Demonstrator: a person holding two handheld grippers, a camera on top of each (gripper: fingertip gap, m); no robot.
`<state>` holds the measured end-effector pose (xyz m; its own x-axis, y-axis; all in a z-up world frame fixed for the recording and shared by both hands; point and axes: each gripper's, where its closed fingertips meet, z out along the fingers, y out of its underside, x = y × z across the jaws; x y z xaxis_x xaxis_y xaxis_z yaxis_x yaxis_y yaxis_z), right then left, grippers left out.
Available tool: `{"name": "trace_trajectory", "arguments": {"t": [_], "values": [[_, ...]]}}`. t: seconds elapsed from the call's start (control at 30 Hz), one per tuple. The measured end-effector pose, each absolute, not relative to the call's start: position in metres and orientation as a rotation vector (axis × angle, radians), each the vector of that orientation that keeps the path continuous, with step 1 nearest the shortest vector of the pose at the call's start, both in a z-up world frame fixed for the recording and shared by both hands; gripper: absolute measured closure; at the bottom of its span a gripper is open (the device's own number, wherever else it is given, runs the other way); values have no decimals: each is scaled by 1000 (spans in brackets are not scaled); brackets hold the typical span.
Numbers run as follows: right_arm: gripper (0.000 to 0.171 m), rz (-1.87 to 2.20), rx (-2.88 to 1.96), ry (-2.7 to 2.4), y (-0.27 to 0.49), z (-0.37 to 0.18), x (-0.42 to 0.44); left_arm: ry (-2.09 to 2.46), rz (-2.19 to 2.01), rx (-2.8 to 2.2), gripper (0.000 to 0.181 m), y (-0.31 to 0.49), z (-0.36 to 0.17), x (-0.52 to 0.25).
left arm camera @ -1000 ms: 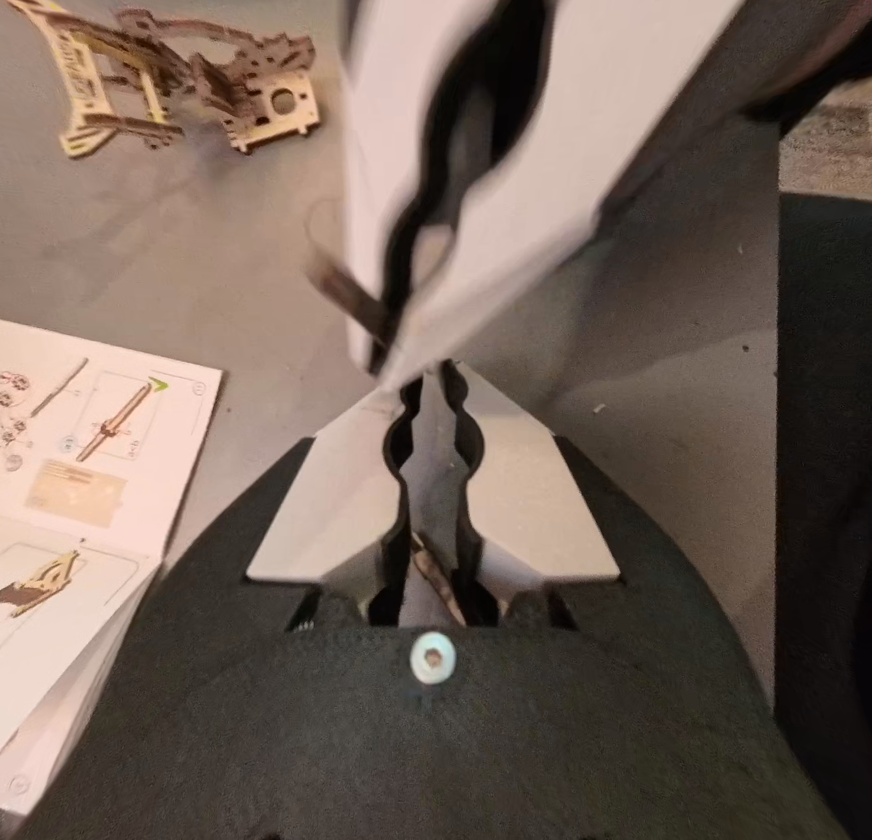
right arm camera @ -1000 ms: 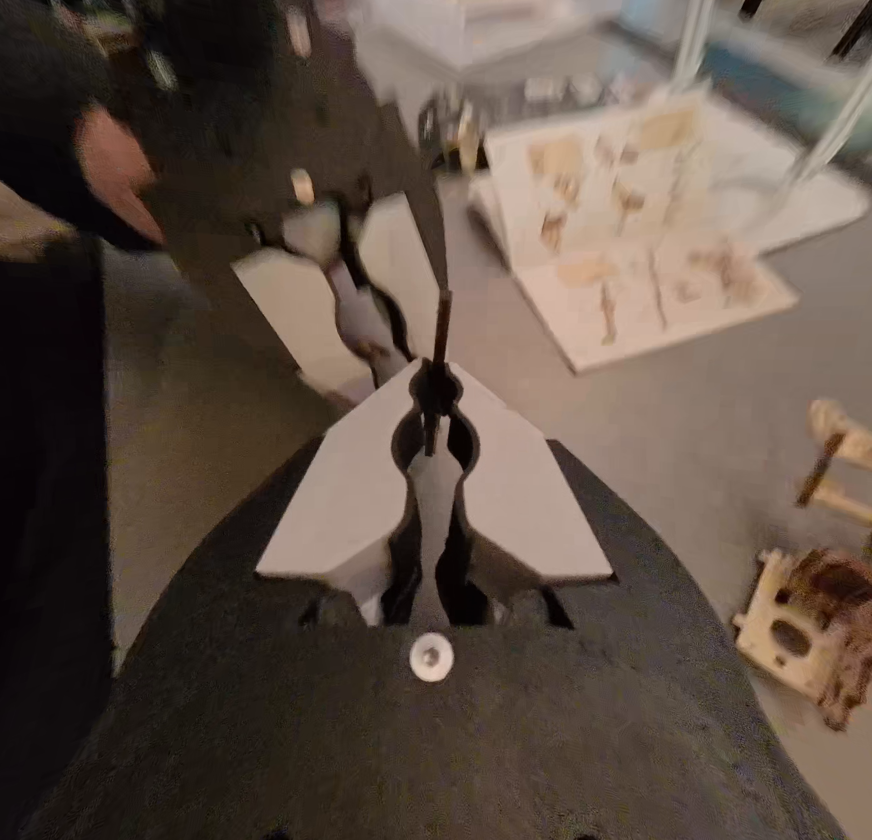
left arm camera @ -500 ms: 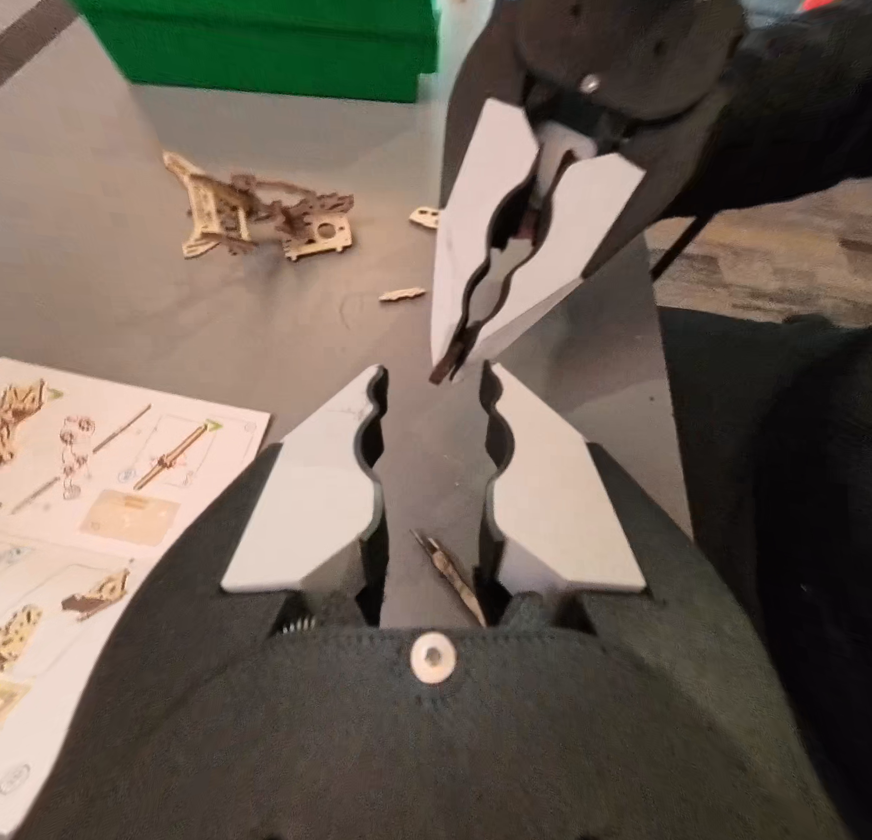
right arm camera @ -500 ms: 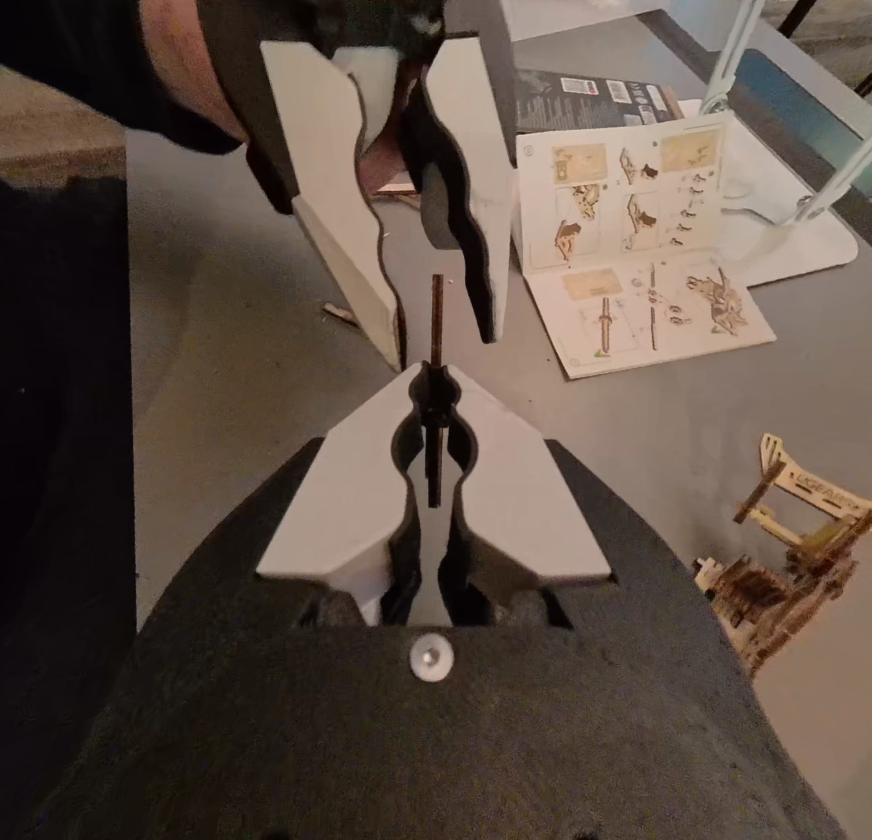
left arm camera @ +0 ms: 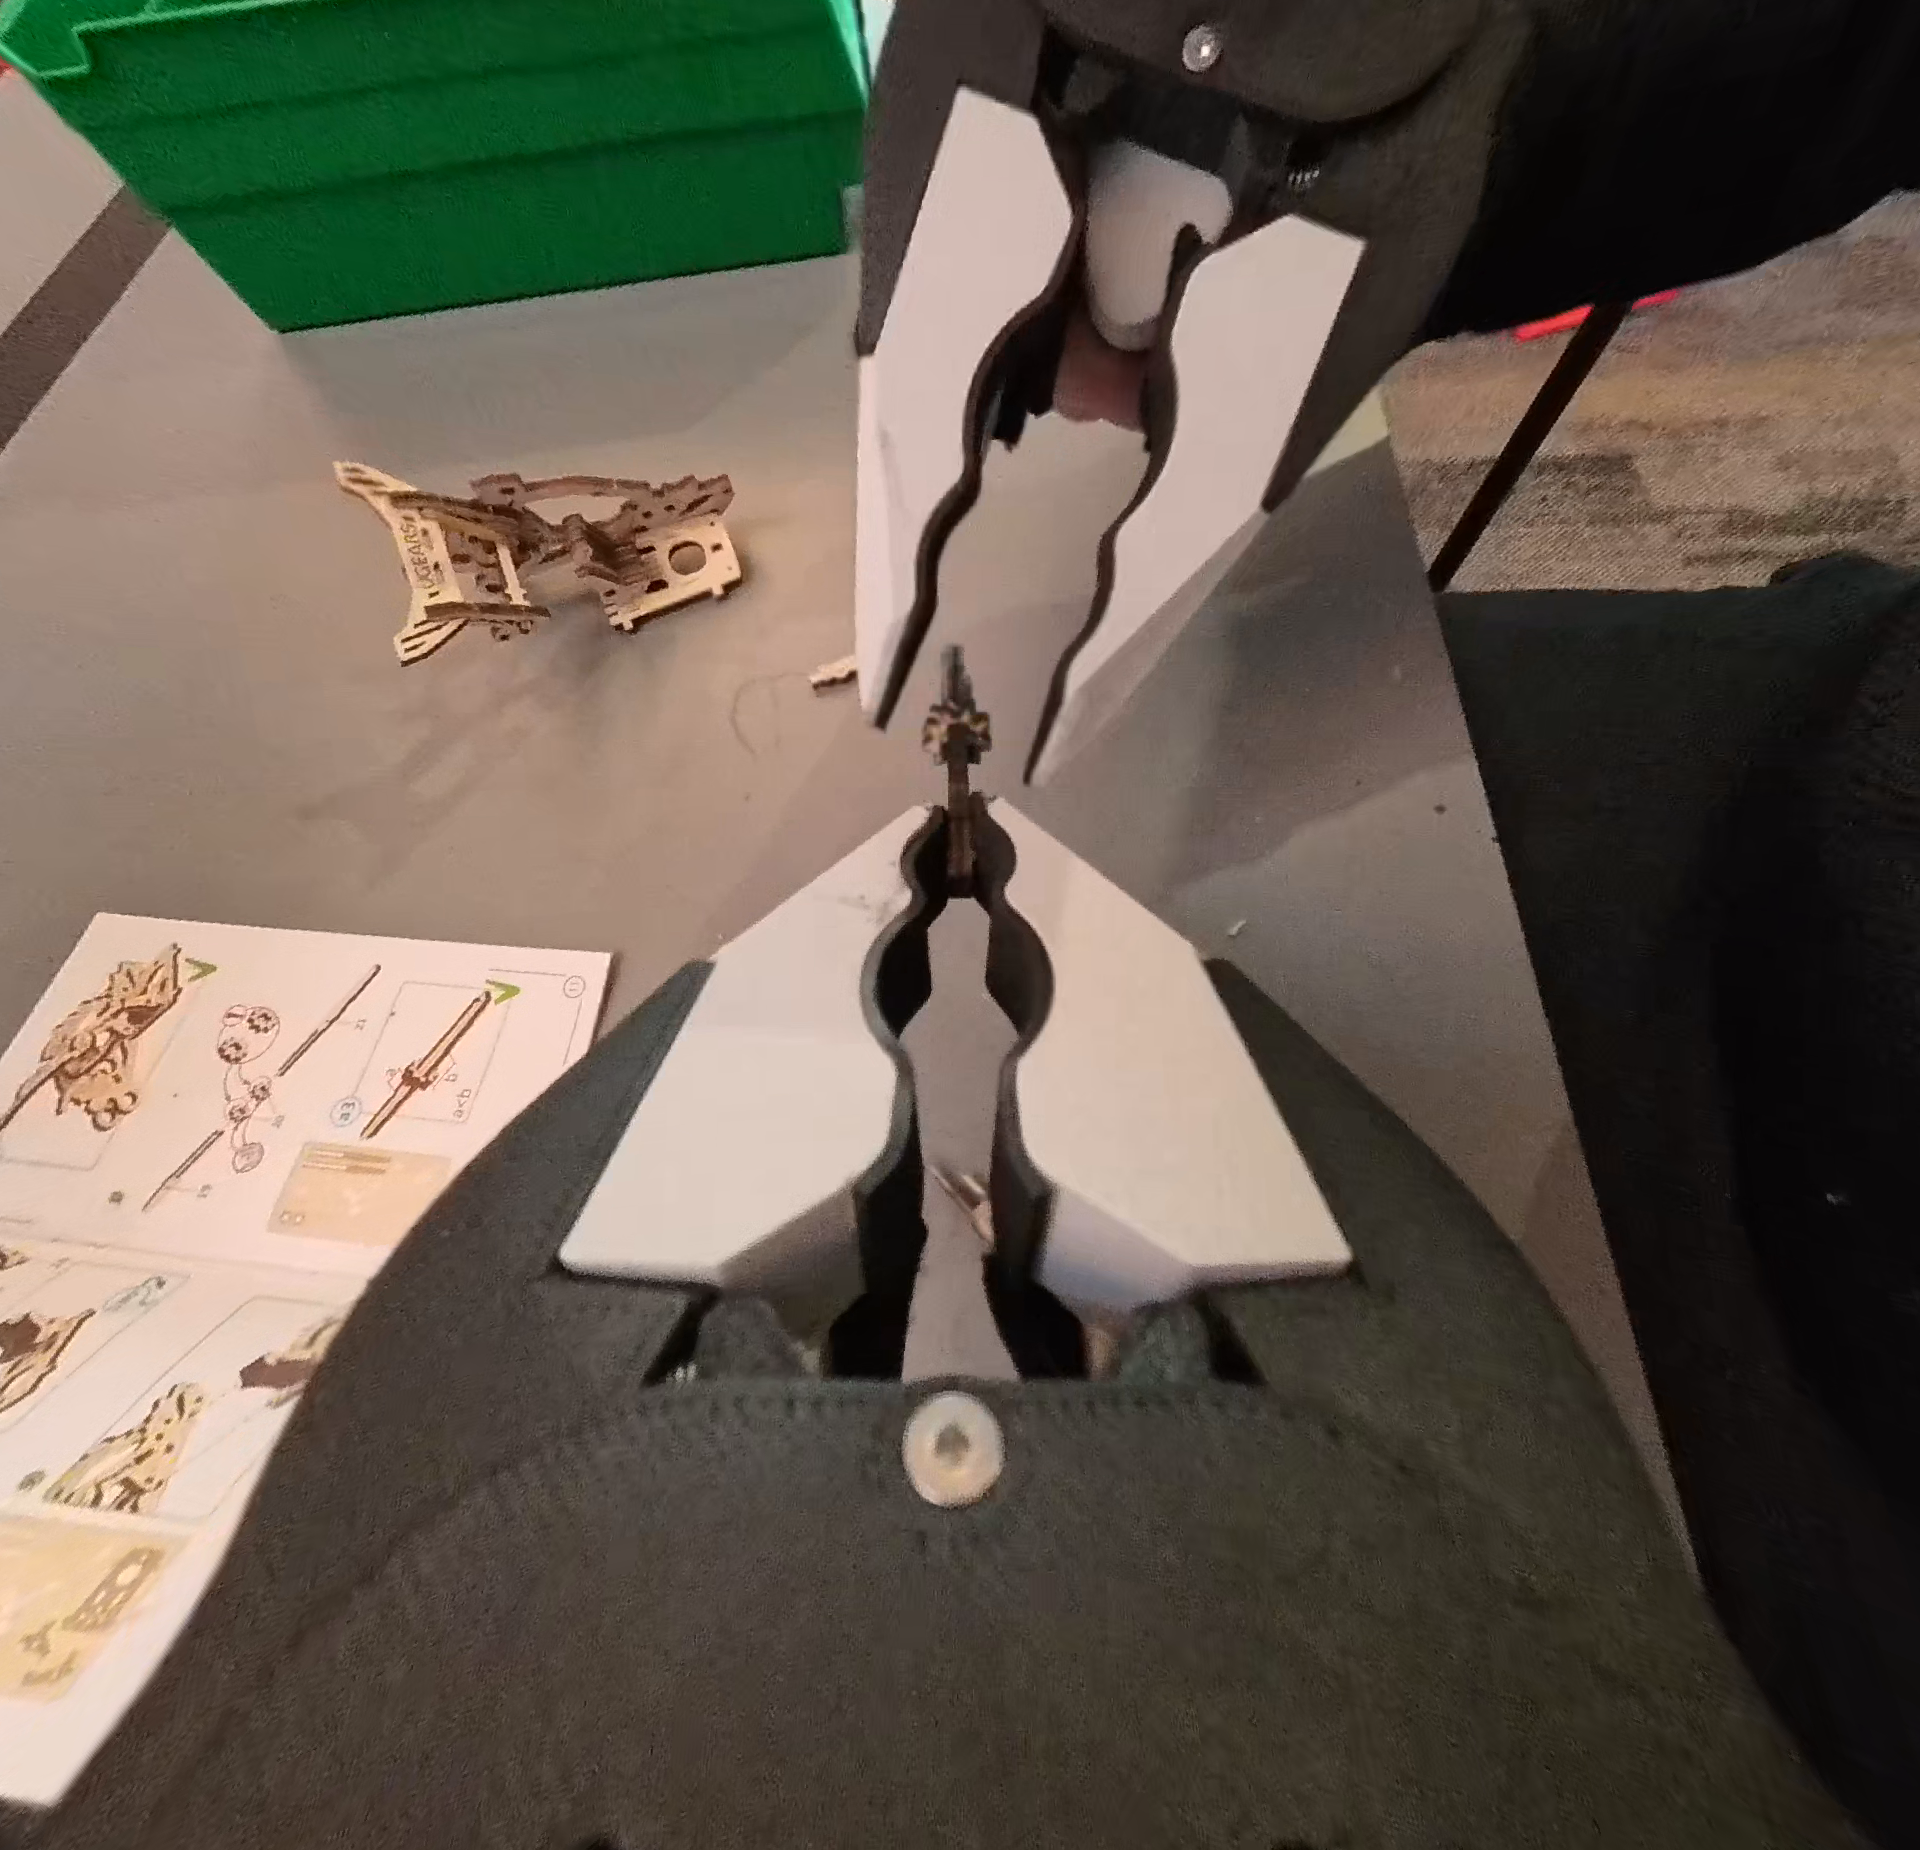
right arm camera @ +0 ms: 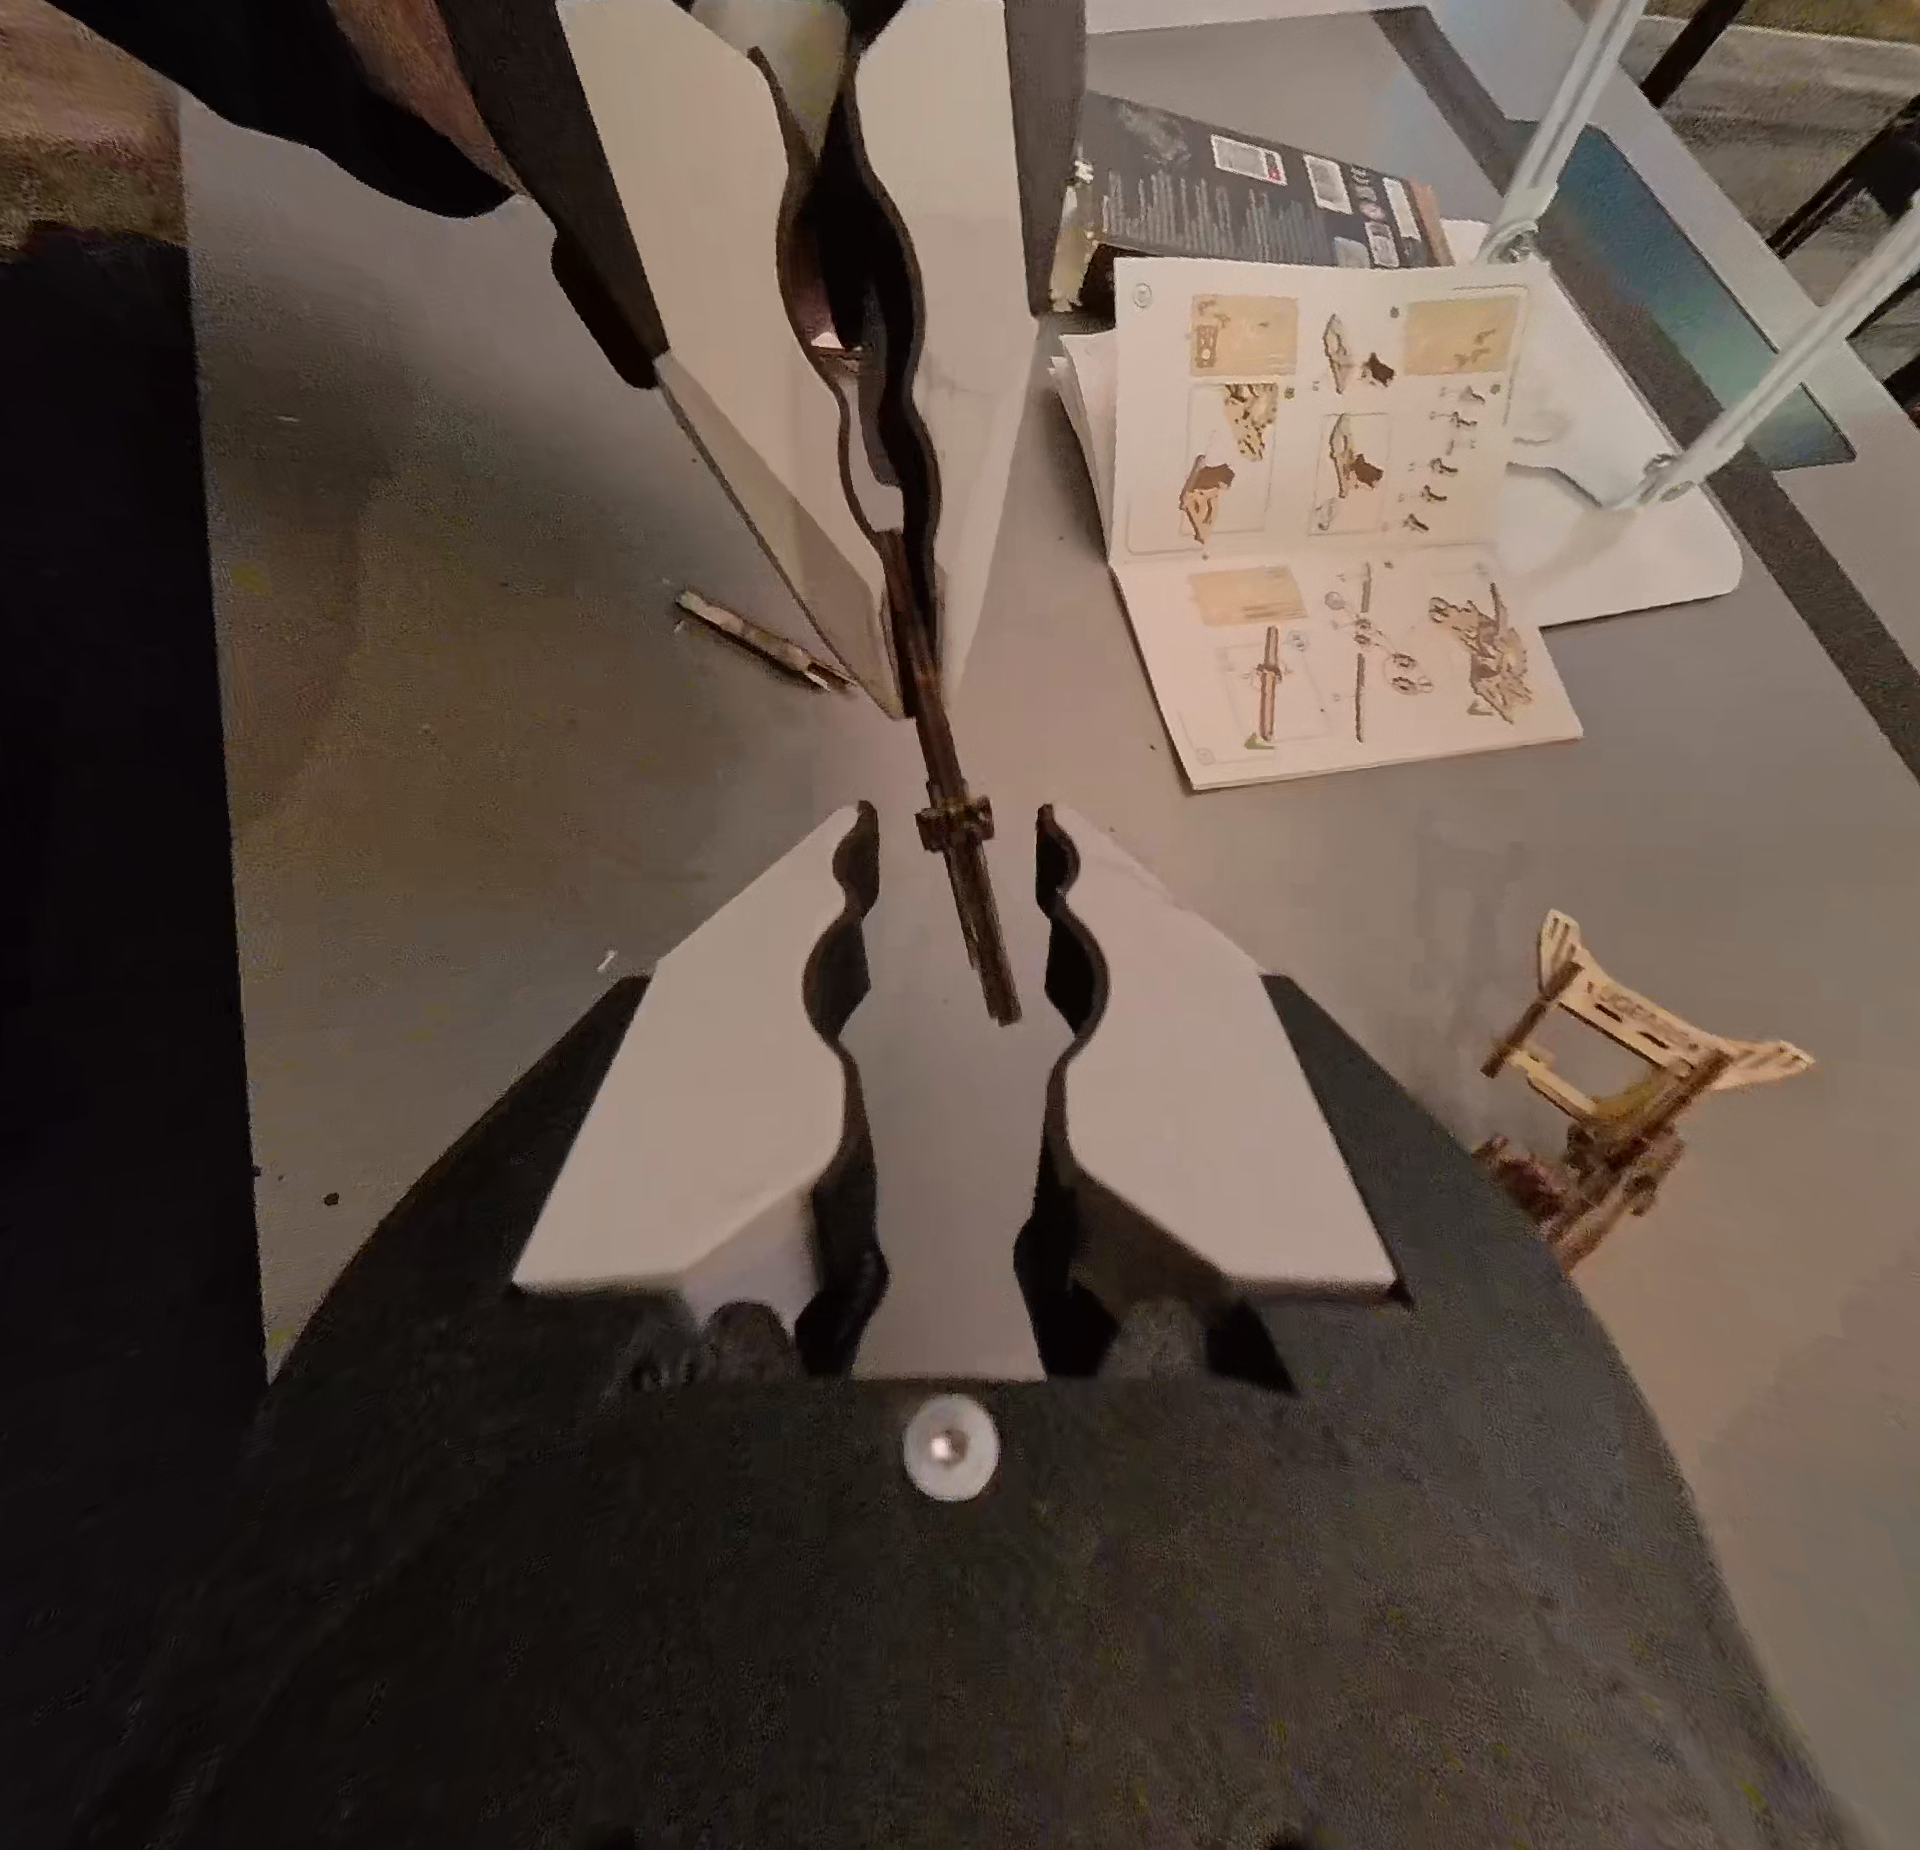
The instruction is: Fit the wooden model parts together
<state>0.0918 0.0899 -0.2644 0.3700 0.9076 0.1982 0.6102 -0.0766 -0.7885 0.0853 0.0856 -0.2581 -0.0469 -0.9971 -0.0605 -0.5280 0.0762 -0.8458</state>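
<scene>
A thin wooden rod with a small gear on it [left arm camera: 957,732] sticks out of my left gripper [left arm camera: 956,813], which is shut on its lower end. My right gripper [left arm camera: 958,751] hangs over it, open, one fingertip on each side of the gear. In the right wrist view the rod [right arm camera: 977,927] reaches down between the open fingers of my right gripper [right arm camera: 954,813], apart from both, and the left gripper [right arm camera: 920,683] clamps its far end. A part-built wooden model [left arm camera: 551,564] stands on the grey table [left arm camera: 312,761]; it also shows in the right wrist view [right arm camera: 1621,1104].
An open instruction booklet [left arm camera: 260,1125] [right arm camera: 1330,512] lies on the table. A green bin [left arm camera: 468,107] stands at the back. A loose wooden stick [right arm camera: 748,642] and a small piece [left arm camera: 831,673] lie near the grippers. A black box [right arm camera: 1247,190] and a white lamp base [right arm camera: 1621,533] stand behind the booklet. The tips of both grippers are at nearly the same place.
The rod has passed from my right gripper to my left. The right gripper, shut on the rod before, has opened; the left gripper, open half a second ago, has shut on it.
</scene>
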Motion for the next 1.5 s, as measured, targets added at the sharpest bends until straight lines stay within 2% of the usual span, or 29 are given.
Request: {"name": "trace_trajectory", "arguments": {"t": [0.2, 0.3, 0.33, 0.53, 0.67, 0.8, 1.2, 1.33, 1.5], "values": [[136, 529, -1842, -1279, 90, -262, 95, 1587, -1009, -1495, 179, 84, -244, 85], [149, 545, -1854, -1259, 91, -262, 95, 1549, -1042, -1499, 180, 86, -240, 83], [160, 573, -1857, -1240, 91, -260, 95, 1539, -1078, -1502, 179, 86, -238, 82], [169, 719, -1819, -1246, 79, -248, 93, 1502, -1215, -1497, 176, 84, -228, 81], [169, 698, -1809, -1309, 73, -246, 86, 1636, -1152, -1467, 169, 70, -233, 85], [170, 620, -1800, -1406, 67, -251, 81, 1747, -1035, -1466, 175, 62, -244, 87], [170, 671, -1731, -1430, 59, -233, 76, 1684, -1198, -1388, 176, 54, -219, 79], [171, 690, -1737, -1413, 60, -233, 78, 1587, -1211, -1378, 170, 60, -212, 78], [170, 700, -1736, -1397, 60, -234, 78, 1577, -1223, -1358, 176, 55, -212, 83]]}}
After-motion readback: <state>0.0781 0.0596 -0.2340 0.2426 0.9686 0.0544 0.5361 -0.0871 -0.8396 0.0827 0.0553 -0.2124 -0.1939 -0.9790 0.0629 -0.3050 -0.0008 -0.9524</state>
